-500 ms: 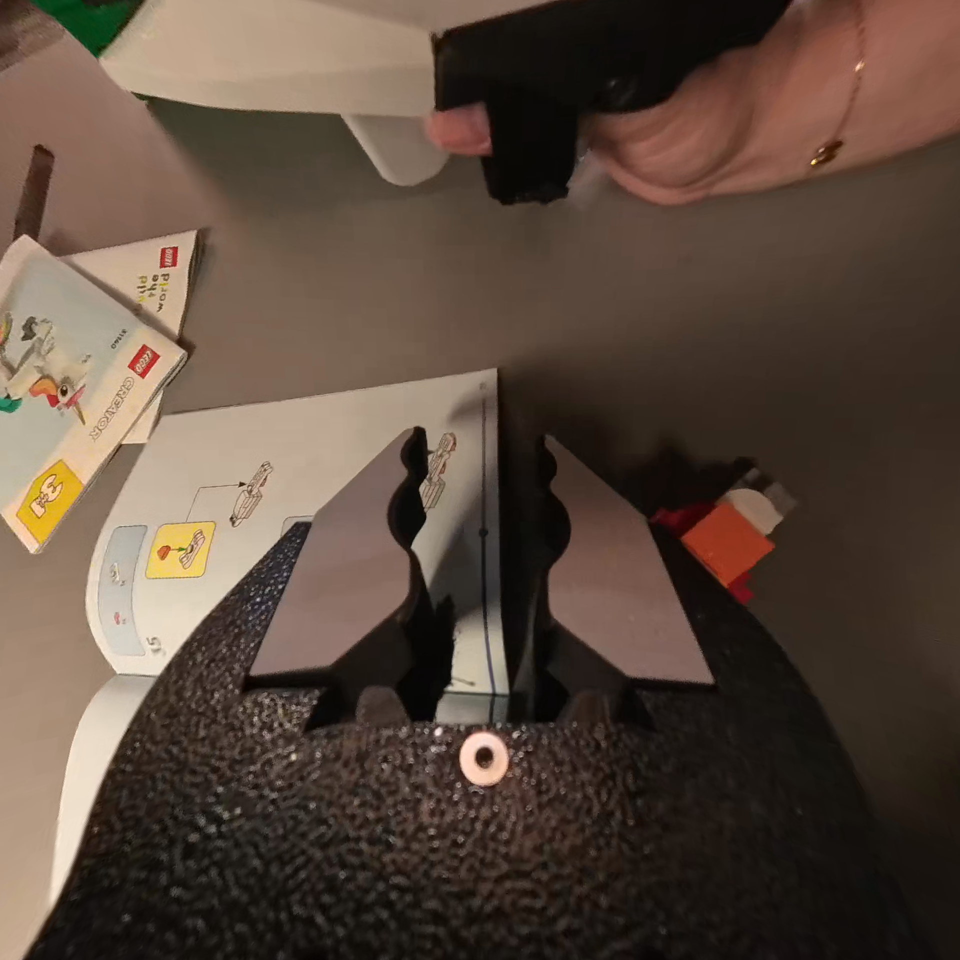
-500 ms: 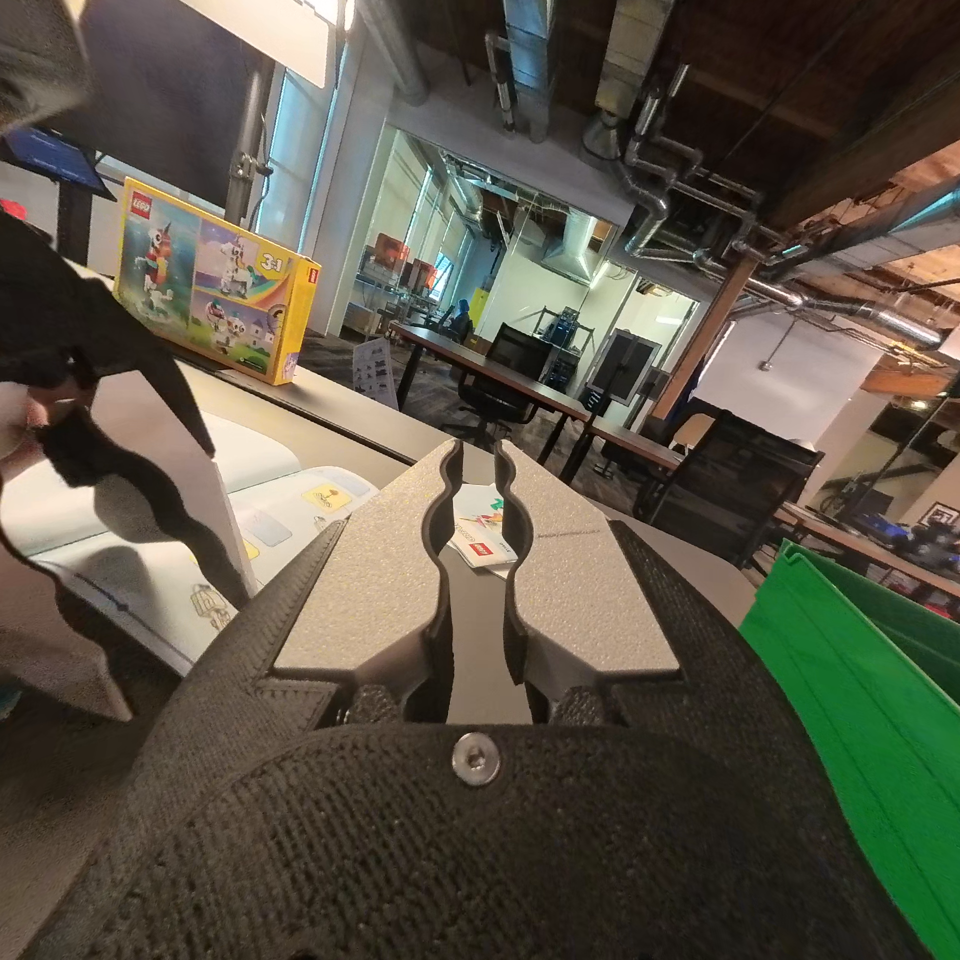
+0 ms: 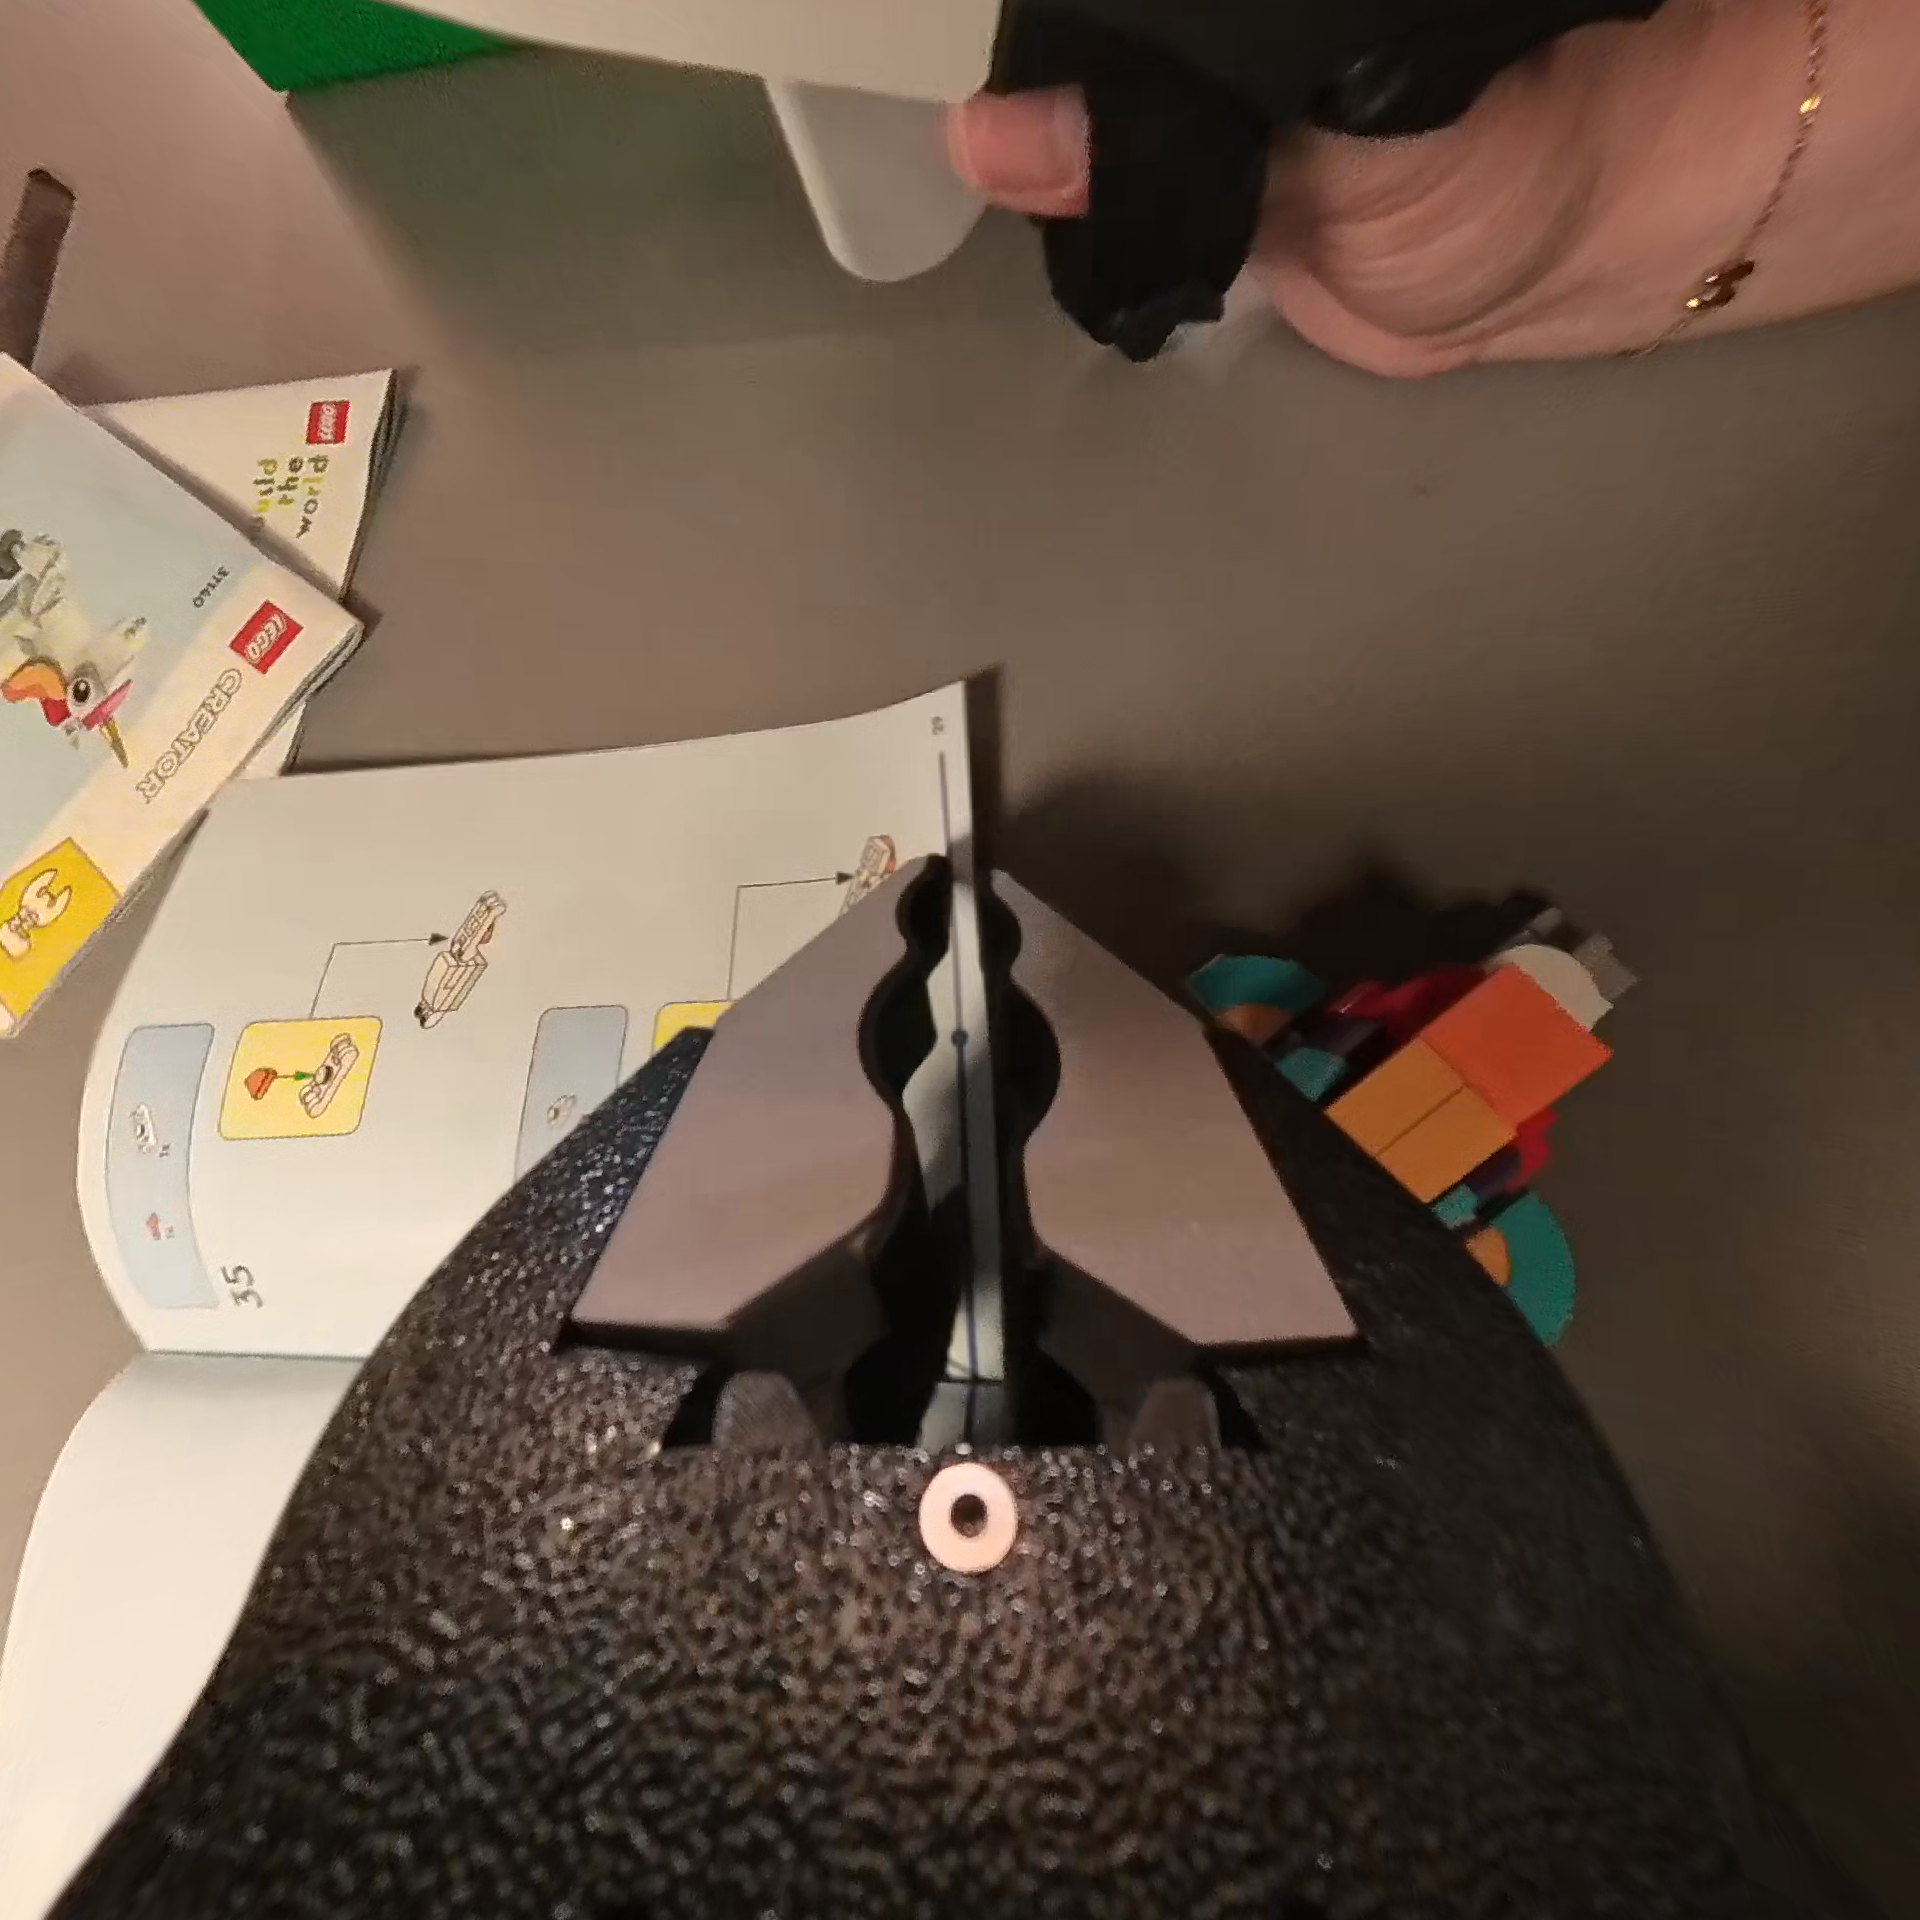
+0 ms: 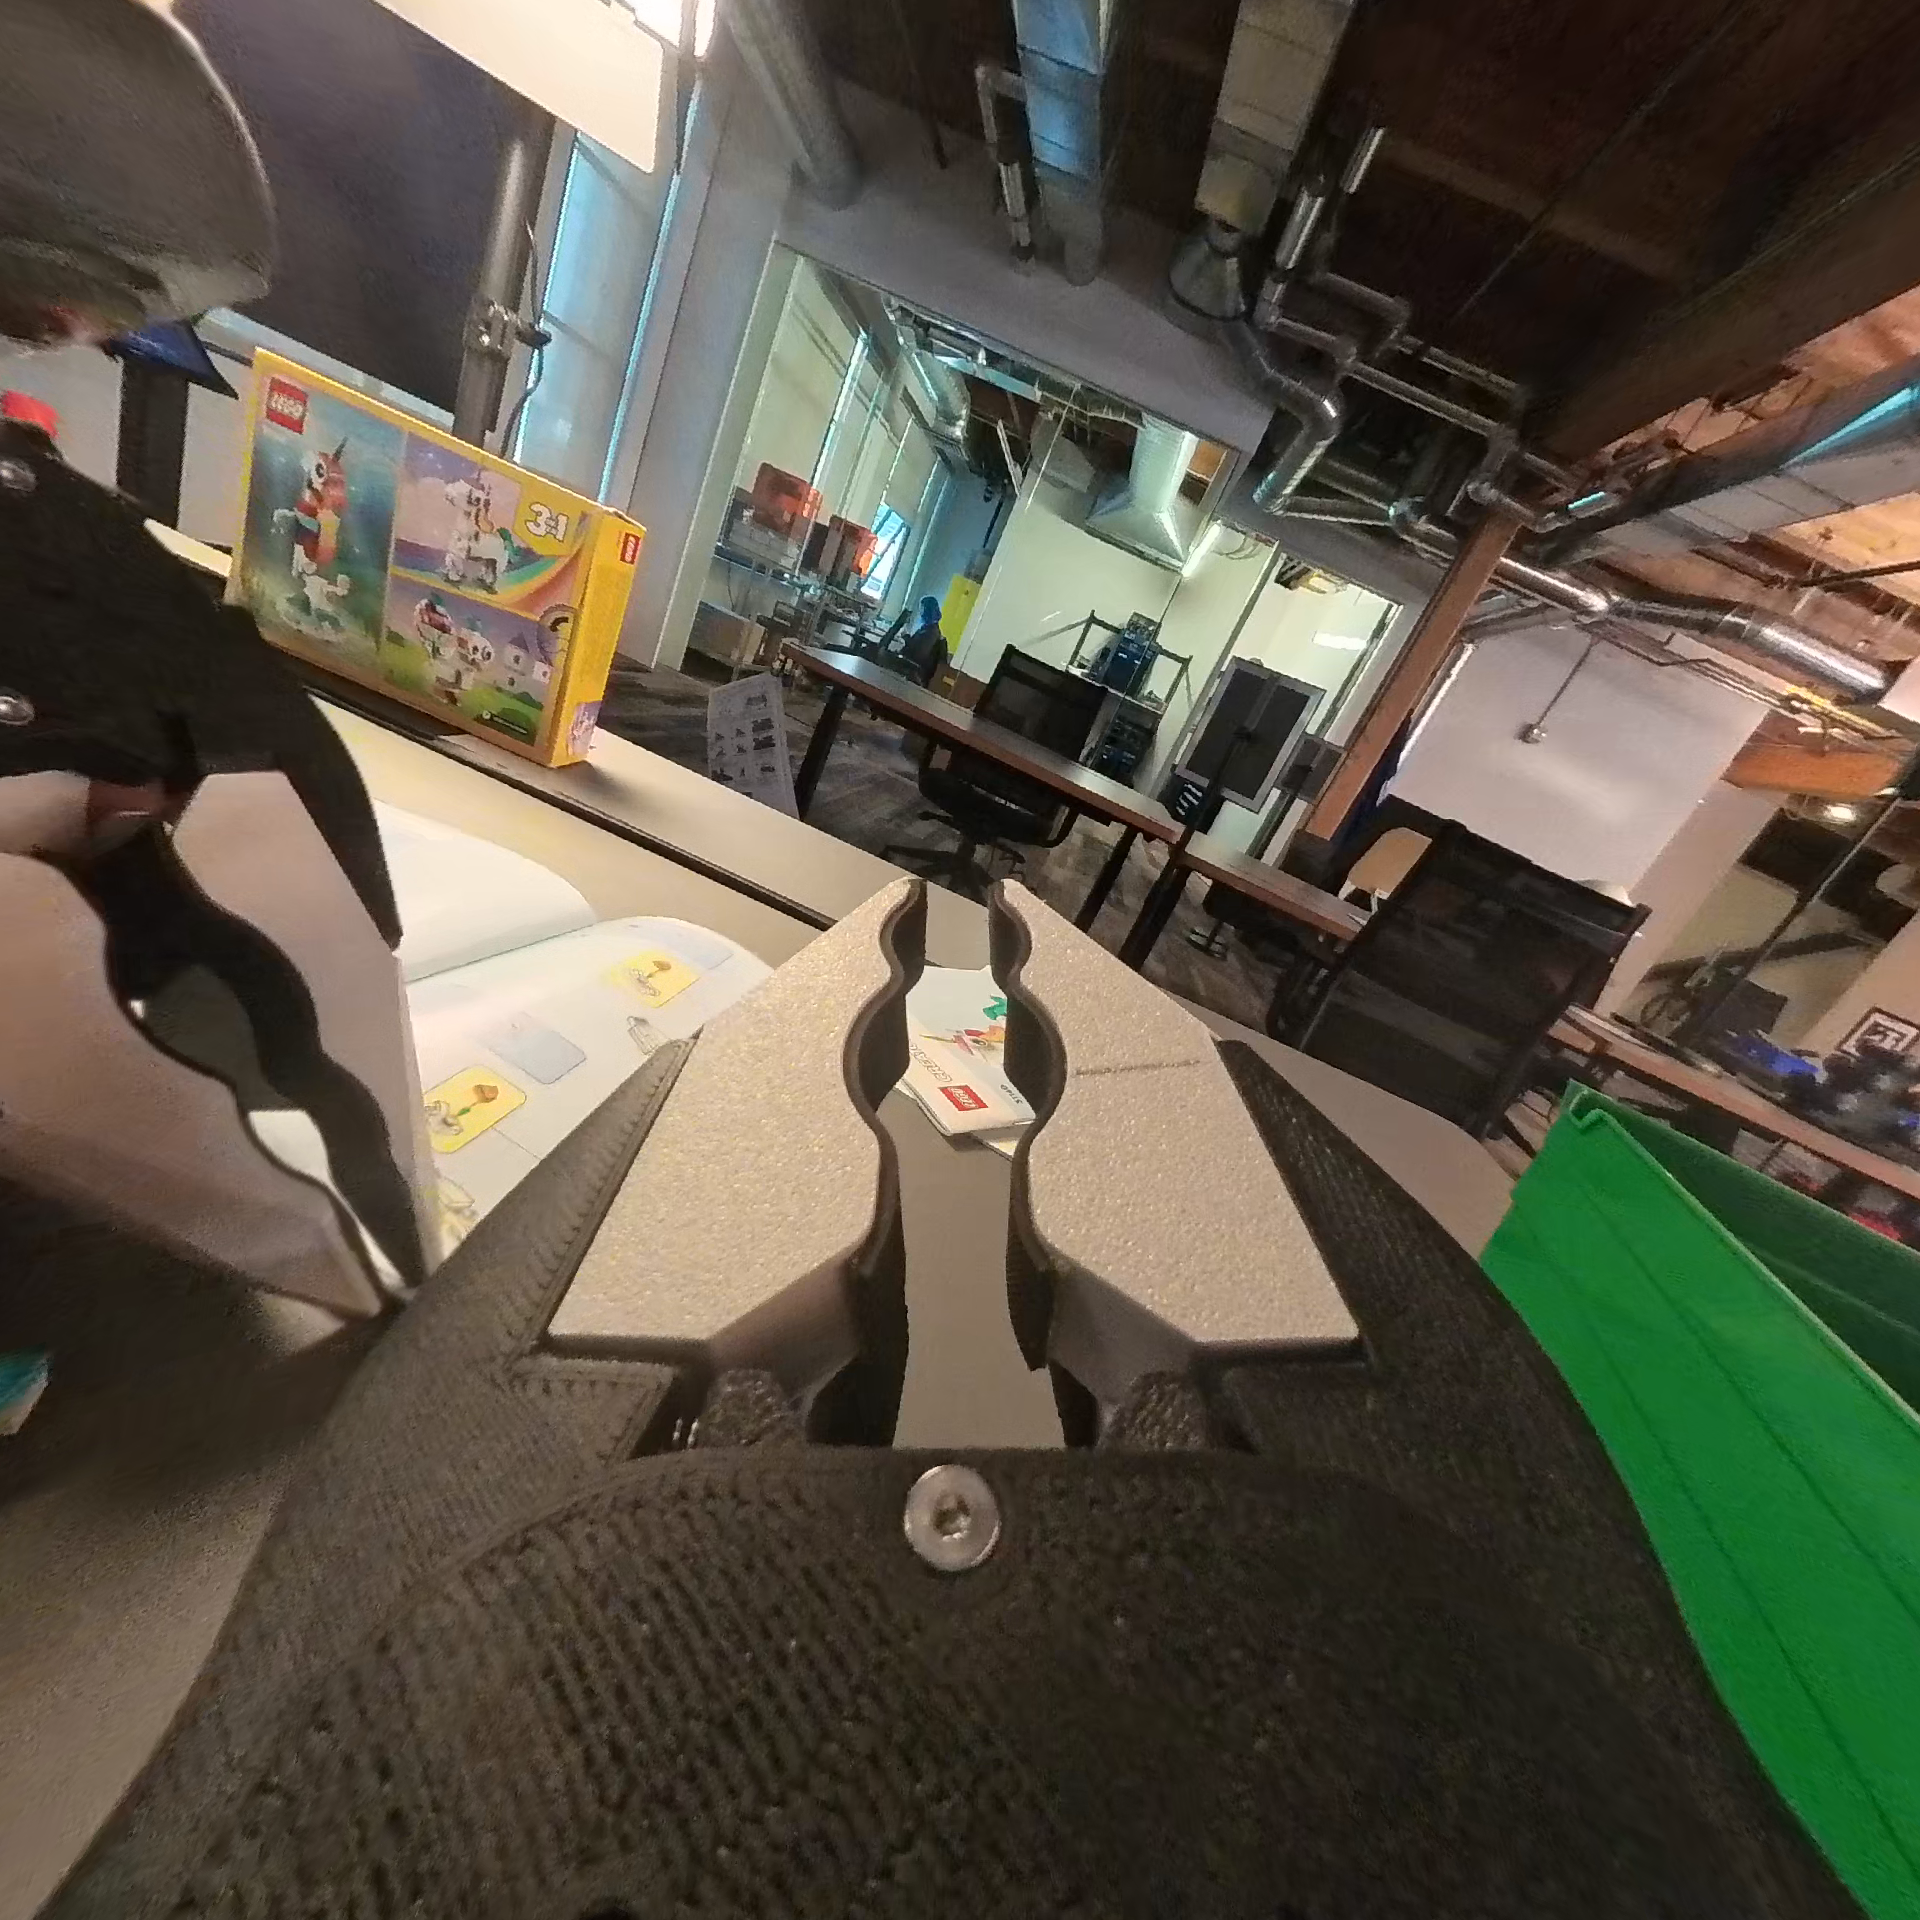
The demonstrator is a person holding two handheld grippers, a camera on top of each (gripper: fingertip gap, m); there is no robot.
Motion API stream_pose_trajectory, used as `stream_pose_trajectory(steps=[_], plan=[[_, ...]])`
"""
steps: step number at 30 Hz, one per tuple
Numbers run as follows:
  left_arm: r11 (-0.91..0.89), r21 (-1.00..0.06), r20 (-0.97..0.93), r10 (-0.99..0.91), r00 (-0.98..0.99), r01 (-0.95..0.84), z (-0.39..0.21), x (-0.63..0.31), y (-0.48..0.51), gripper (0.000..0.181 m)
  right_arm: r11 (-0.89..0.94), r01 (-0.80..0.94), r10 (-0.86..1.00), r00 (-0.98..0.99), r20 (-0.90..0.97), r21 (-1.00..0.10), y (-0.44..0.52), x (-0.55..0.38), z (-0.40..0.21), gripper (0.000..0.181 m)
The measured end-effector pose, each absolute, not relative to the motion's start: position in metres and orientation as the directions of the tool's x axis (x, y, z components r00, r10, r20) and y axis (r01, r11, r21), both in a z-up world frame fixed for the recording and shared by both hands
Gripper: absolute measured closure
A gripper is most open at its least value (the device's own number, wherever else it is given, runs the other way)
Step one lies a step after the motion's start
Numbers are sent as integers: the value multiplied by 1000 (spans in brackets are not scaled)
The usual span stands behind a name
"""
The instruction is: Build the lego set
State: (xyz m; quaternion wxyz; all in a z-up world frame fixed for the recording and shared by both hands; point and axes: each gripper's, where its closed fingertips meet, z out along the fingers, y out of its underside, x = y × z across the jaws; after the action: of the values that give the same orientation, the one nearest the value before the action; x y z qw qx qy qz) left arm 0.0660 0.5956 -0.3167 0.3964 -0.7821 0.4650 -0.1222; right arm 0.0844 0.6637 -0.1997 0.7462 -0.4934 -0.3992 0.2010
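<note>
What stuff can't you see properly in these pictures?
- Open instruction booklet: in the left wrist view its lower right part is hidden behind the left gripper.
- Lego model: its left side is hidden by the same gripper.
- Green bin: cut off by the right edge in the right wrist view, so its inside stays unseen.
- Right gripper: nothing sits between its fingers.

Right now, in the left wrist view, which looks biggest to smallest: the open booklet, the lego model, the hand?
1. Open booklet, largest.
2. Hand and lego model look alike; the claw hides part of the model, so I won't rank them.
</note>
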Motion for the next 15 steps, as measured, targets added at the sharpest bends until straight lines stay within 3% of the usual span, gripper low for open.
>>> stream_pose_trajectory(steps=[15], plan=[[-394, -842, 88, -774, 627, -368, -301, 61, 599, 181, 414, 74, 700, 612, 369, -907, 665, 87, -198, 167]])
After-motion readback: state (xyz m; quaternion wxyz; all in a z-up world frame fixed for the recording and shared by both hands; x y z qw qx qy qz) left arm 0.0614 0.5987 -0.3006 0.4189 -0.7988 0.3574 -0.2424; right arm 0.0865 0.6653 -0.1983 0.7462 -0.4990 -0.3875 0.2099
